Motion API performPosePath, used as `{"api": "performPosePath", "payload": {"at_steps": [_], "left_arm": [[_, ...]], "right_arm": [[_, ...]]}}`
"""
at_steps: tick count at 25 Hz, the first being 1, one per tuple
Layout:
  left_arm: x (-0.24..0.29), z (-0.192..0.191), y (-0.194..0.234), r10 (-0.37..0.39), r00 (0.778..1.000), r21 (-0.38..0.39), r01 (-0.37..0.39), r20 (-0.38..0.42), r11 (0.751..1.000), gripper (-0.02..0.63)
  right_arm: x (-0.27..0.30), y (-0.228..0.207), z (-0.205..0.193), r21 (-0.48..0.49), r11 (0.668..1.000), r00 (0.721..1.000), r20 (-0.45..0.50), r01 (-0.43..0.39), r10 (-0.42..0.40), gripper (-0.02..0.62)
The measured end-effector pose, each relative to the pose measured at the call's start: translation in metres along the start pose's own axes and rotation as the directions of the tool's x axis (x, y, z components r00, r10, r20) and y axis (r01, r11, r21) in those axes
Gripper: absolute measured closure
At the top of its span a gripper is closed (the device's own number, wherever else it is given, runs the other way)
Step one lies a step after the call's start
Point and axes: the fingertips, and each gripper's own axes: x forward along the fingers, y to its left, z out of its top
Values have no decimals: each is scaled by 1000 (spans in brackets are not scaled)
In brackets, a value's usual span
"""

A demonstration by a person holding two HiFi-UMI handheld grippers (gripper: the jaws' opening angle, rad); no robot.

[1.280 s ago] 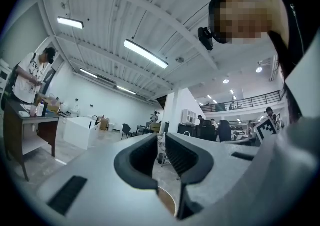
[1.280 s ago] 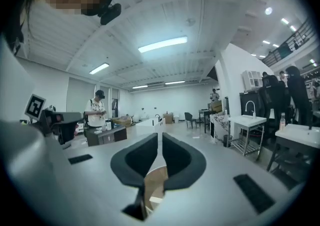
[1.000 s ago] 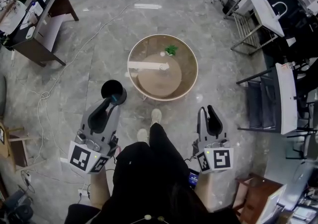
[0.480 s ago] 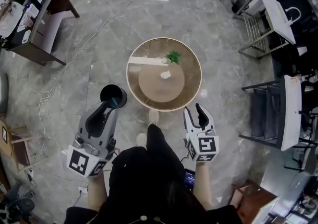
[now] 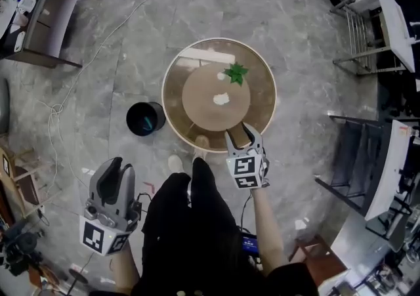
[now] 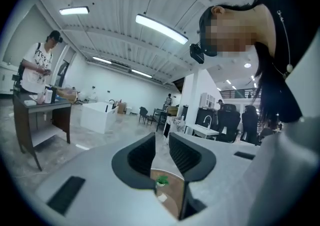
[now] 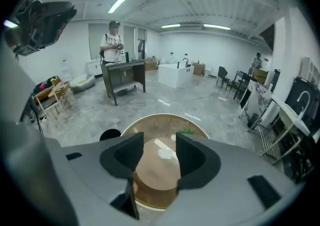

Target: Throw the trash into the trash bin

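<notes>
Both my grippers empty, the trash on the table

The round glass table point(image 5: 176, 114) fills the centre of the head view, and the black trash bin point(image 5: 145, 118) stands on the floor just left of it. My right gripper point(image 5: 239, 133) hangs over the table's lower edge, its jaws opening wide with nothing between them. My left gripper point(image 5: 118, 165), at lower left, has its jaws a narrow slit apart, holding nothing. The crumpled white paper point(image 5: 222, 98) lies mid-table, with a green scrap point(image 5: 235, 73) above it.
</notes>
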Motion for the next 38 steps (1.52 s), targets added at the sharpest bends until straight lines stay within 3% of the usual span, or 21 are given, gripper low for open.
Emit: {"api": "performPosePath", "payload": {"at_steps": [6,9,13,17,20,25,29,31,38], "left_arm": [[13,-47,30,81,994,-68,-86,-66,994,523],[10,-69,36,62,994,-51,-67,-91,996,523],[0,-98,47,75,983,-105,-94,-166,990,523],[-5,-126,69,112,971,-126,-141,-213,982,523],[-13,-135,74,141,963,-186,-186,-229,965,523],[-15,-147,82,157,956,-218,-213,-247,953,523],[-17,-149,88,168,953,-225,-226,-252,948,523],[-18,-151,92,176,952,-229,-235,-252,945,523],[-31,-153,101,219,947,-248,-276,-236,929,523]], "right_arm": [[101,3,-53,-6,998,989,-131,-65,64,399],[143,10,-84,-12,997,979,-189,-79,75,405],[186,15,-126,-2,997,955,-287,-82,78,400],[239,10,-144,86,993,944,-312,-87,110,397],[250,6,-155,50,995,930,-354,-84,96,397],[268,-2,-166,-45,997,909,-414,-62,38,424],[274,-12,-167,-125,992,896,-439,1,-57,544],[272,-11,-159,-152,988,904,-421,9,-73,574],[260,22,-110,-182,983,945,-327,-34,-27,578]]}}
